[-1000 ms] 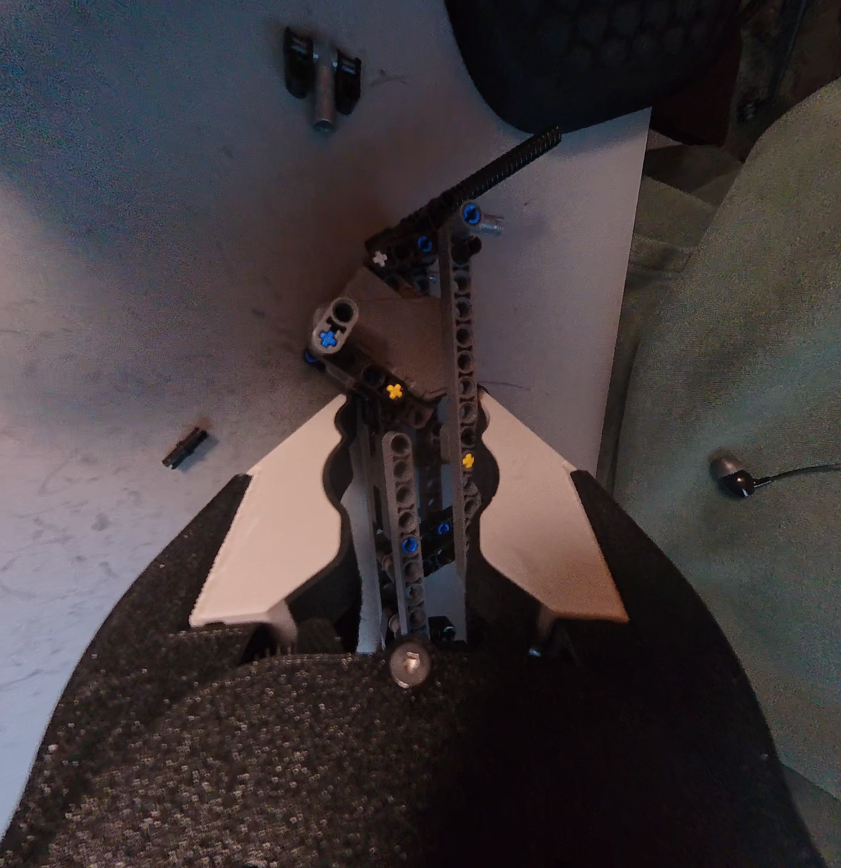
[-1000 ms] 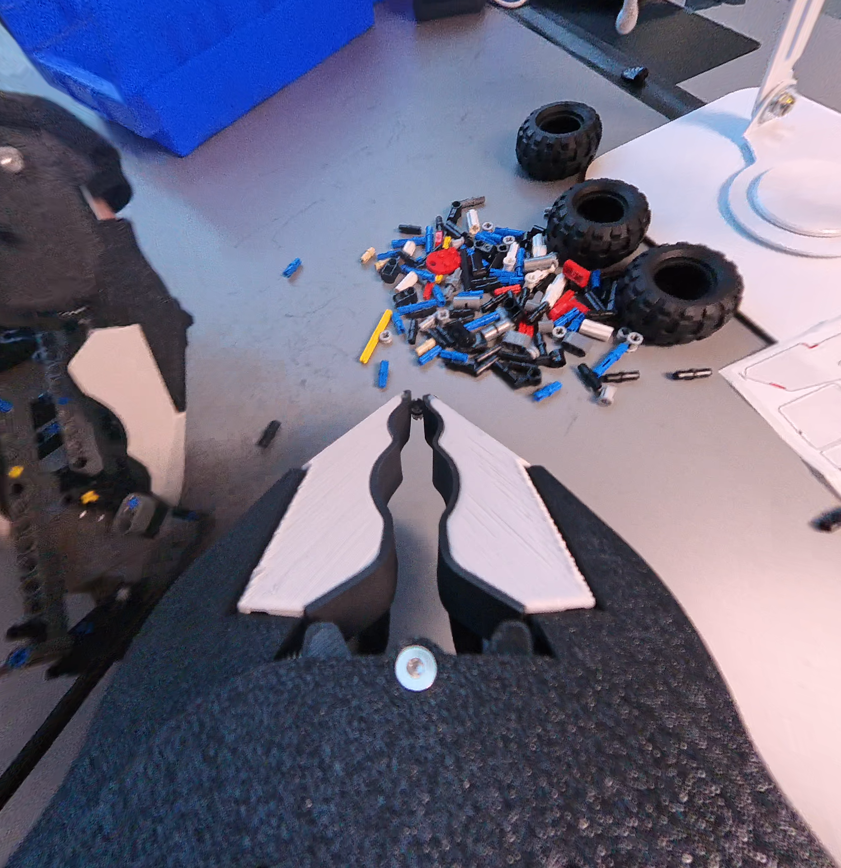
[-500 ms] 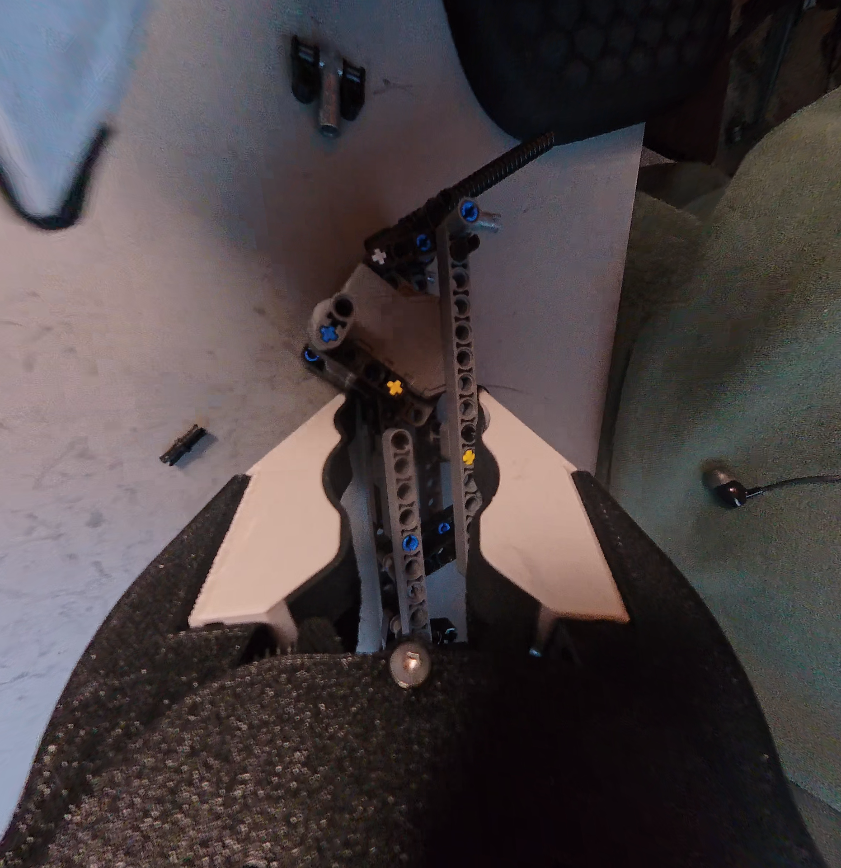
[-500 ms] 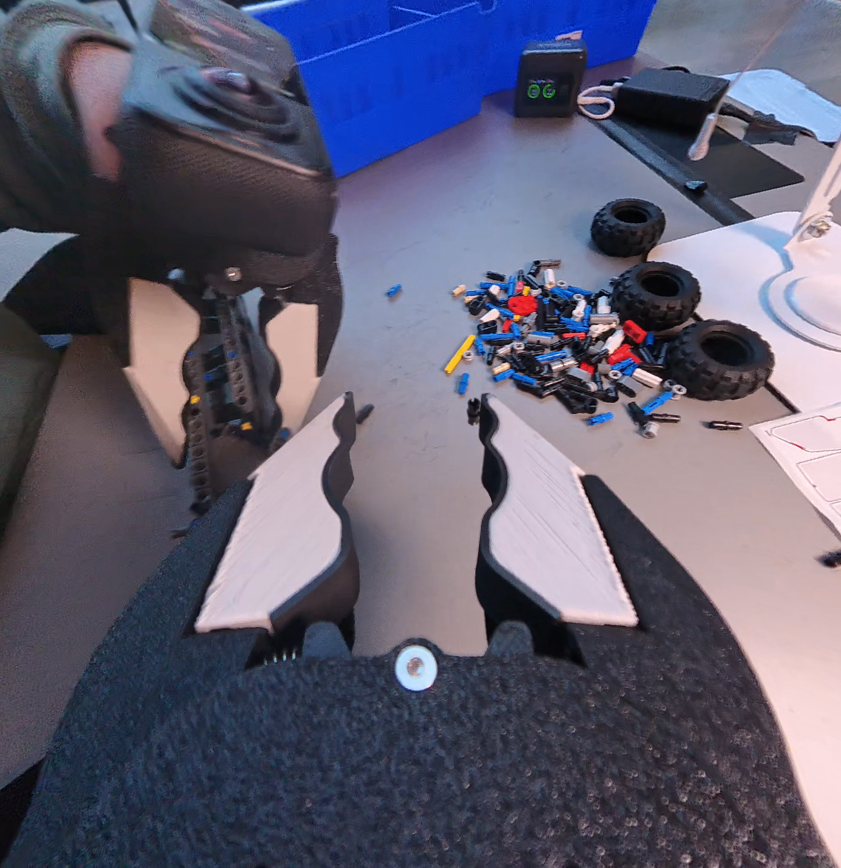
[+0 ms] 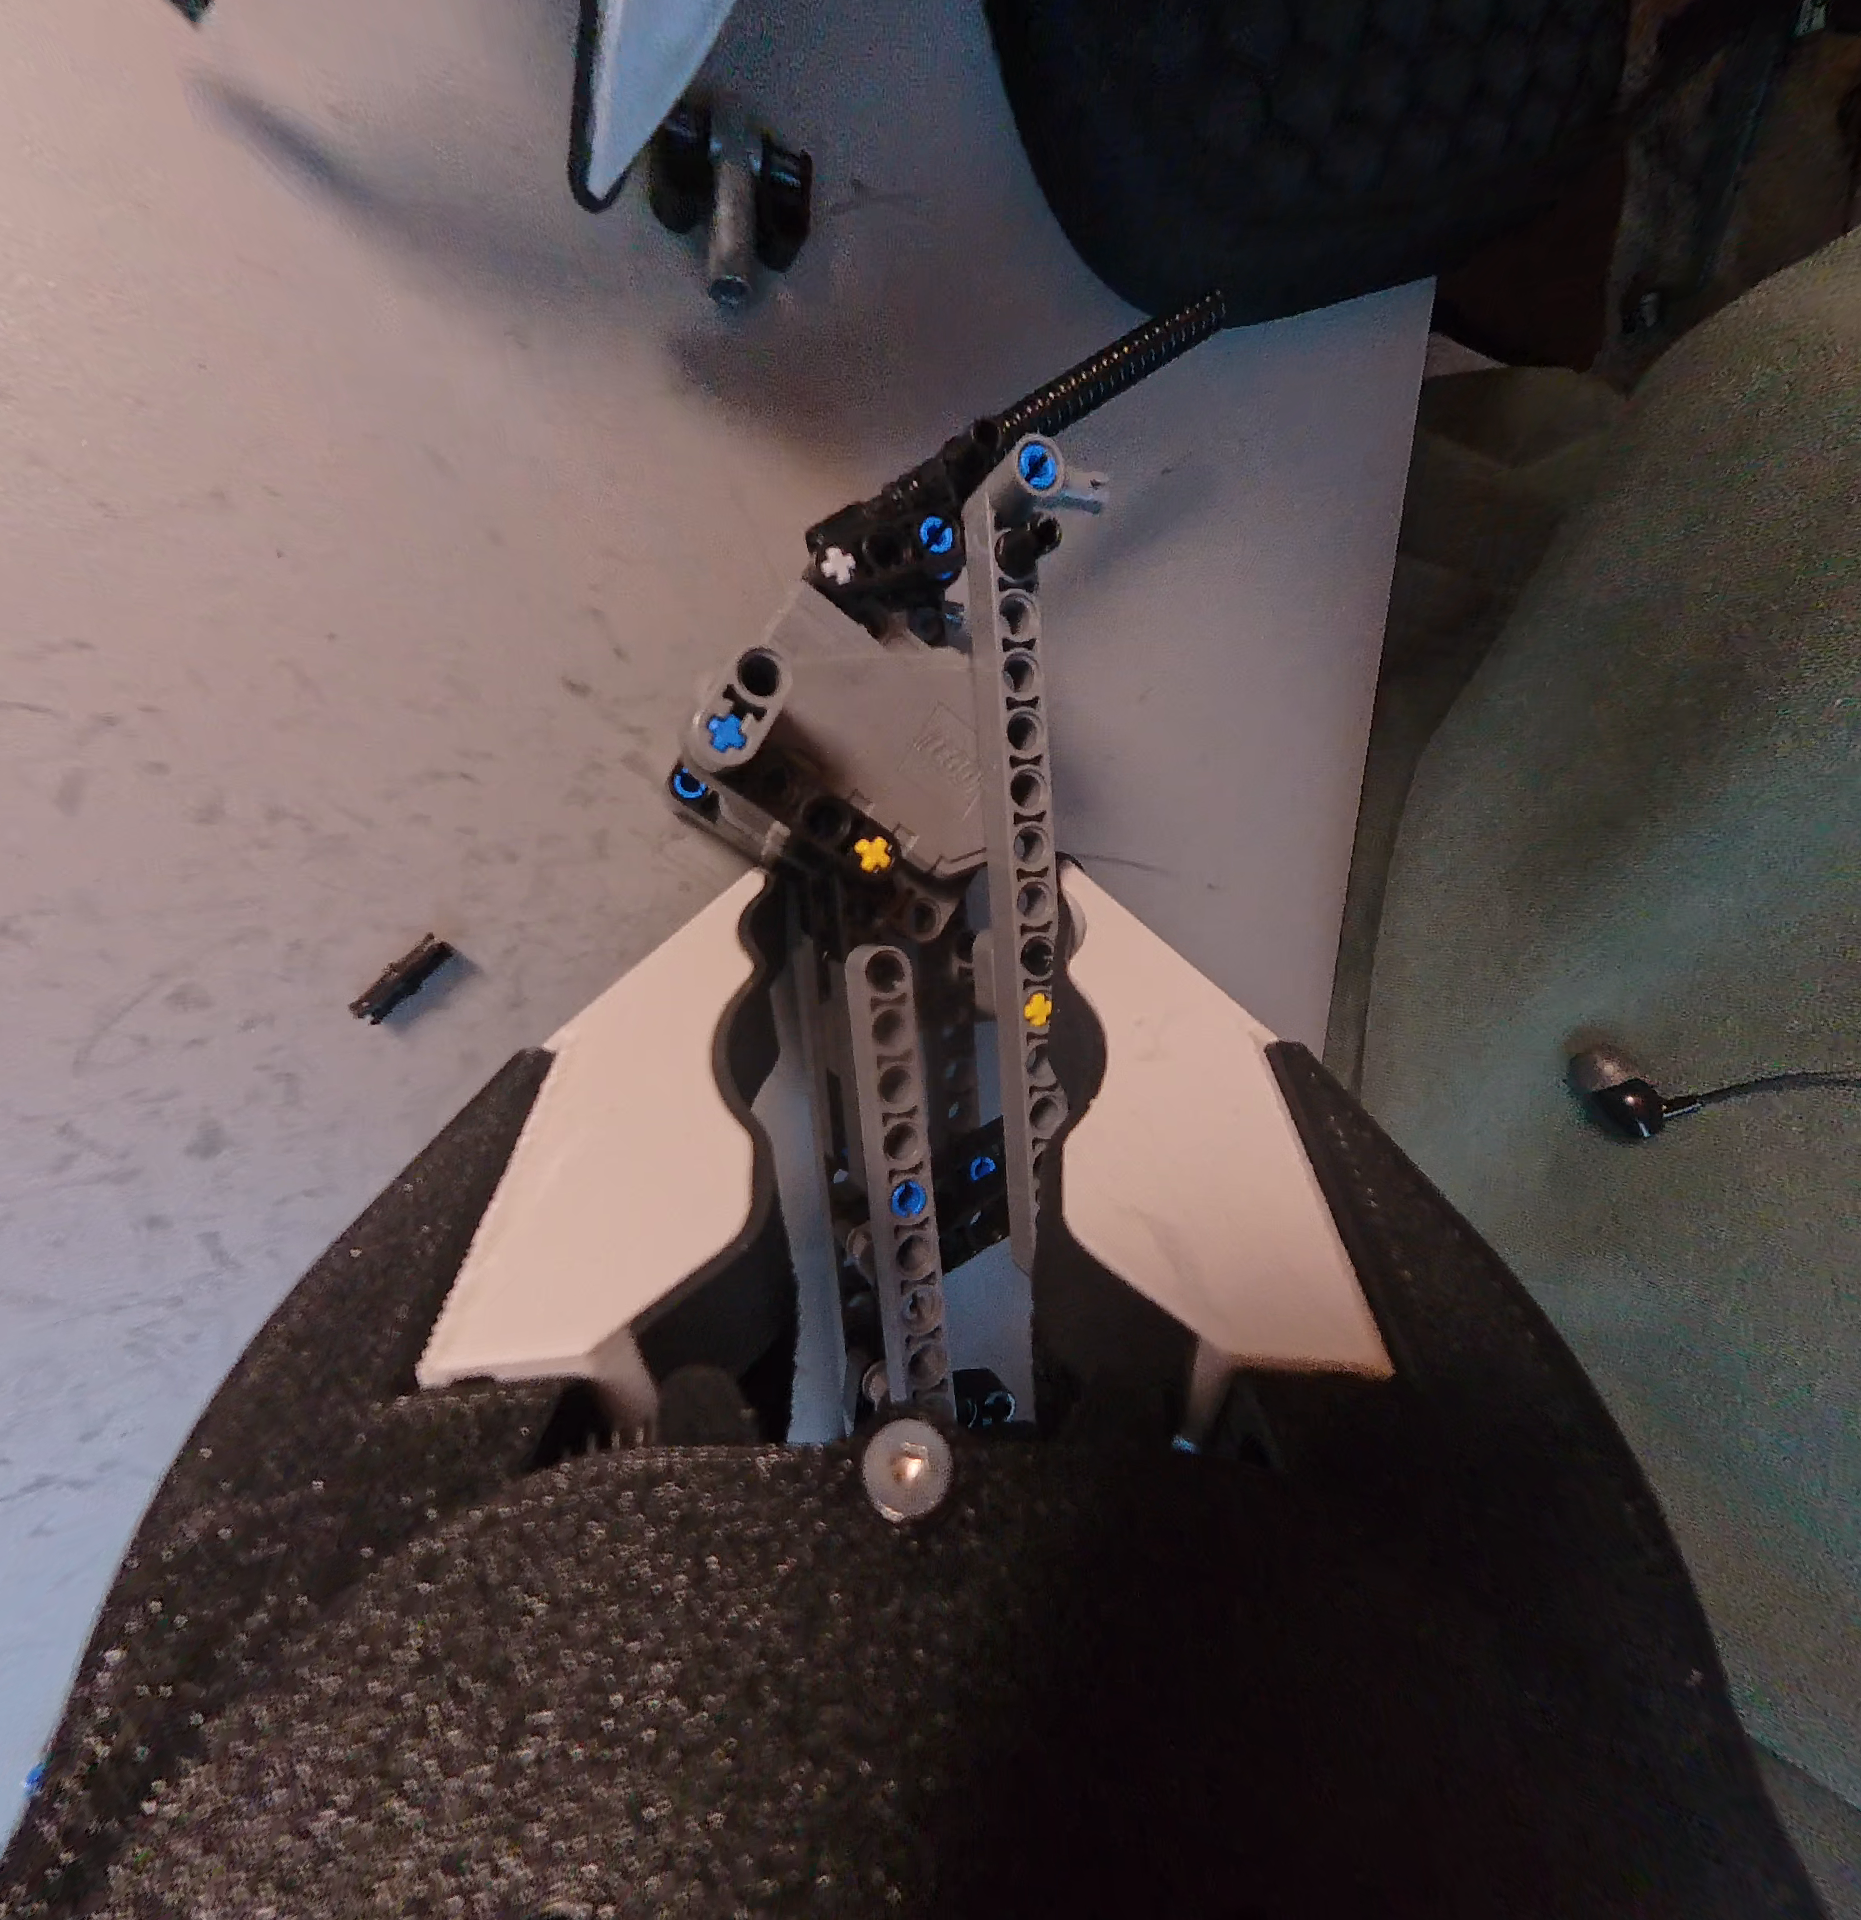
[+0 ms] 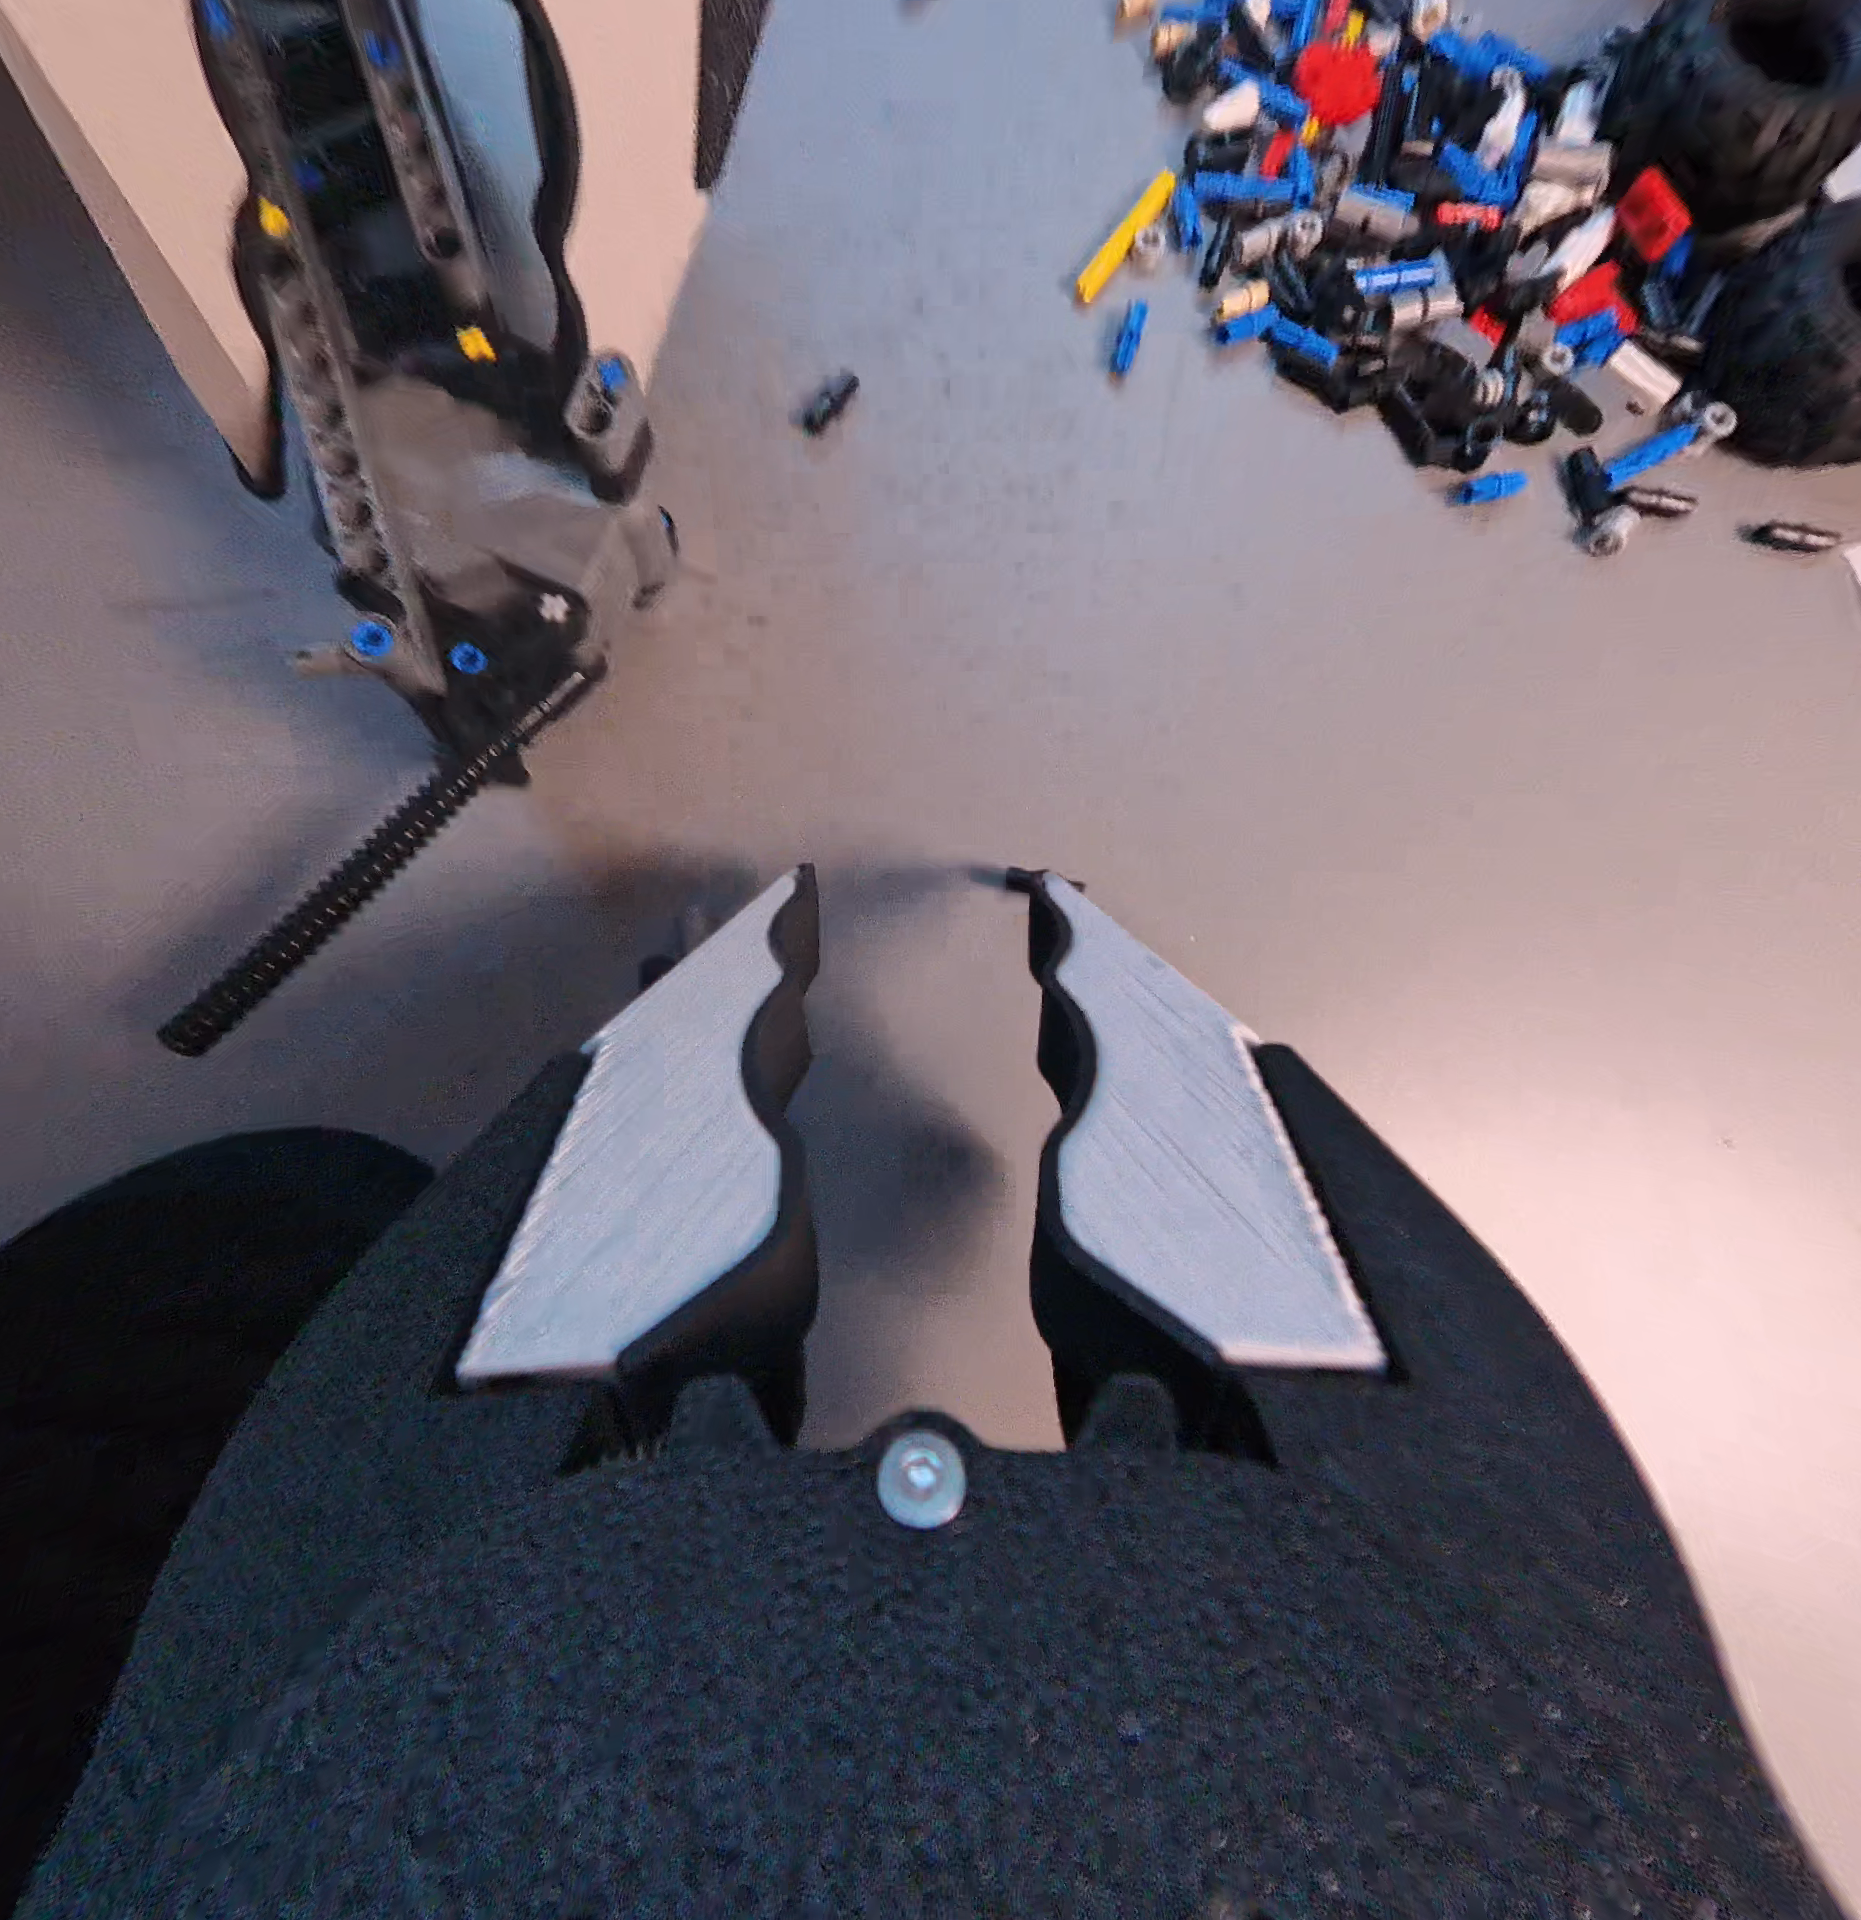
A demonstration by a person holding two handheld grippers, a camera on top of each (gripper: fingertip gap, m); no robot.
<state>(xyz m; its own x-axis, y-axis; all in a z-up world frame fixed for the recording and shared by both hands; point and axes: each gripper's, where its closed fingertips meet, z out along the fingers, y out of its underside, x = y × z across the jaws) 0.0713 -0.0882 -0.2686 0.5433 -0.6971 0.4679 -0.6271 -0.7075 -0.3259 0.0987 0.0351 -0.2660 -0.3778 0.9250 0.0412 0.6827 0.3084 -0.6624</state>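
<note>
Grey scuffed surface (image 5: 282, 623) fills the left wrist view, w/ a green fabric (image 5: 1684, 727) off its right edge and an earbud (image 5: 1617, 1086) lying on that. Your left gripper (image 5: 910, 914) is clamped on 1 grey-and-black beam assembly (image 5: 1019, 790), which sticks out fwd past the fingertips; a black ribbed rod (image 5: 1113, 364) juts from its far end. On the surface: 1 short black pin (image 5: 404, 979) left of the gripper, and 1 grey axle piece w/ 2 black ends (image 5: 734, 203) farther off. One fingertip of your other gripper shows just beside that piece at the top edge.

Right wrist view, blurred: your right gripper (image 6: 921, 883) hangs low over the surface (image 6: 1321, 831), jaws apart, nothing between them. Something small and dark sits at each fingertip, can't tell what. Left gripper (image 6: 417, 395) w/ the assembly (image 6: 510, 520) is upper left, rod (image 6: 365, 862) pointing down toward you. Top right: 1 heap of small parts (image 6: 1425, 229) in blue, black, red, grey, 1 yellow stick (image 6: 1125, 237) at its edge, 2 black tyres (image 6: 1757, 94) partly in frame. 1 black pin (image 6: 830, 401) lies apart, between heap and assembly.
</note>
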